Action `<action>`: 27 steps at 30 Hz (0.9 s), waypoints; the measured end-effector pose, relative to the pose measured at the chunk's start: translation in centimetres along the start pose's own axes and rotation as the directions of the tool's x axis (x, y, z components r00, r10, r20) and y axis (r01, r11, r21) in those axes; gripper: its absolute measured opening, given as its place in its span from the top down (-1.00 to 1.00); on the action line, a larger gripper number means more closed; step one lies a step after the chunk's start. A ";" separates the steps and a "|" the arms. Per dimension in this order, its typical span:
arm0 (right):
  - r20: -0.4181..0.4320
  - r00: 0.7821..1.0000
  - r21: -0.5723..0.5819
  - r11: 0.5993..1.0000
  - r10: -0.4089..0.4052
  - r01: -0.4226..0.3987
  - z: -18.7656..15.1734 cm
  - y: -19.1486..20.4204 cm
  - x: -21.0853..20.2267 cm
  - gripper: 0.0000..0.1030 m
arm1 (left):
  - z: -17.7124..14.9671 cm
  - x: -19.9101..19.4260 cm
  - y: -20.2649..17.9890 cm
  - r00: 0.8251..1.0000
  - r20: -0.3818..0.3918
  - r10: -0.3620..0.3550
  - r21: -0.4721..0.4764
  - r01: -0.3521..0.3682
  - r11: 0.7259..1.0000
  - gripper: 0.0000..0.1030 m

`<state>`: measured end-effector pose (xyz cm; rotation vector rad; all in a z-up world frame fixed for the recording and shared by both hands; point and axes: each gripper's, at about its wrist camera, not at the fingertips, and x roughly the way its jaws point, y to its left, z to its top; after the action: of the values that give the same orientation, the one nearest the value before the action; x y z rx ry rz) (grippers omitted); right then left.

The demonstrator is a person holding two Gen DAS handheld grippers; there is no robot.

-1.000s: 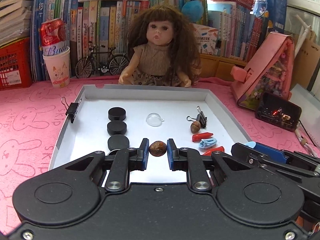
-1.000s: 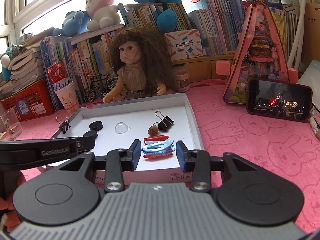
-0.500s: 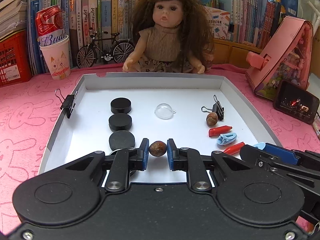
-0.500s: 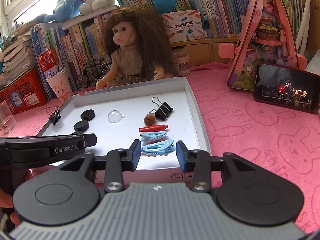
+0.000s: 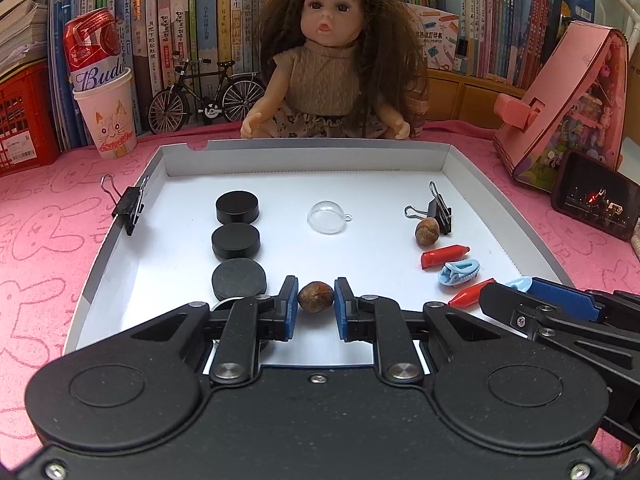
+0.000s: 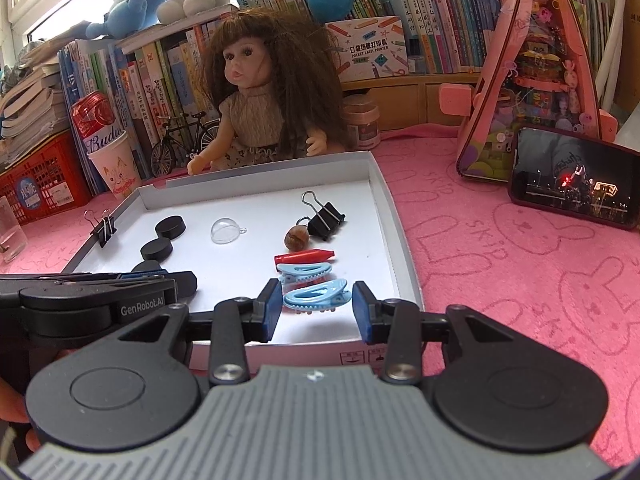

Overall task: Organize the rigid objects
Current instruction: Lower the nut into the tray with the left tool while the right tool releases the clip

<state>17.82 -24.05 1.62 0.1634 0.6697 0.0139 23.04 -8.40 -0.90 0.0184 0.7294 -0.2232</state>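
A white tray (image 5: 472, 172) holds three black discs (image 5: 237, 236), a clear half dome (image 5: 326, 217), a black binder clip (image 5: 438, 210), a brown nut (image 5: 427, 232), red caps (image 5: 444, 255) and a blue hair clip (image 5: 459, 273). My left gripper (image 5: 316, 304) is shut on a second brown nut (image 5: 316, 303), held above the tray's near edge. My right gripper (image 6: 316, 306) is shut on a blue hair clip (image 6: 316, 300), held over the tray's near right corner. A second blue hair clip (image 6: 304, 271) and a red cap (image 6: 304, 257) lie just beyond it.
A doll (image 5: 328, 60) sits behind the tray. A cup with a red can (image 5: 104, 112) and a model bicycle (image 5: 204, 92) stand at the back left. A pink toy house (image 6: 532, 80) and a phone (image 6: 576, 178) stand to the right. Another binder clip (image 5: 130, 204) grips the tray's left wall.
Both grippers have risen and pulled back a little toward the tray's near edge, each keeping its object. In the right view the red cap under the held clip has dropped out of sight.
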 end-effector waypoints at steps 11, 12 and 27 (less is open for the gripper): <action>0.006 1.000 -0.005 1.000 0.000 0.000 -0.1 0.0 0.0 0.02 | 0.0 -0.7 0.1 1.000 0.012 -0.004 -0.004 0.004 1.000 0.45; 0.007 1.000 -0.004 1.000 -0.001 0.001 -0.1 0.0 0.0 0.02 | 0.0 -0.8 0.1 1.000 0.014 -0.004 -0.003 0.004 1.000 0.43; 0.072 0.997 -0.045 0.999 -0.005 0.008 0.3 0.6 -2.2 -0.39 | 0.3 -4.2 0.2 0.997 0.082 0.002 0.001 -0.002 1.000 -0.05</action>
<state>16.36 -23.68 3.29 0.1179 0.5975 0.0164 20.21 -7.36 2.08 0.0109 0.6474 -0.2212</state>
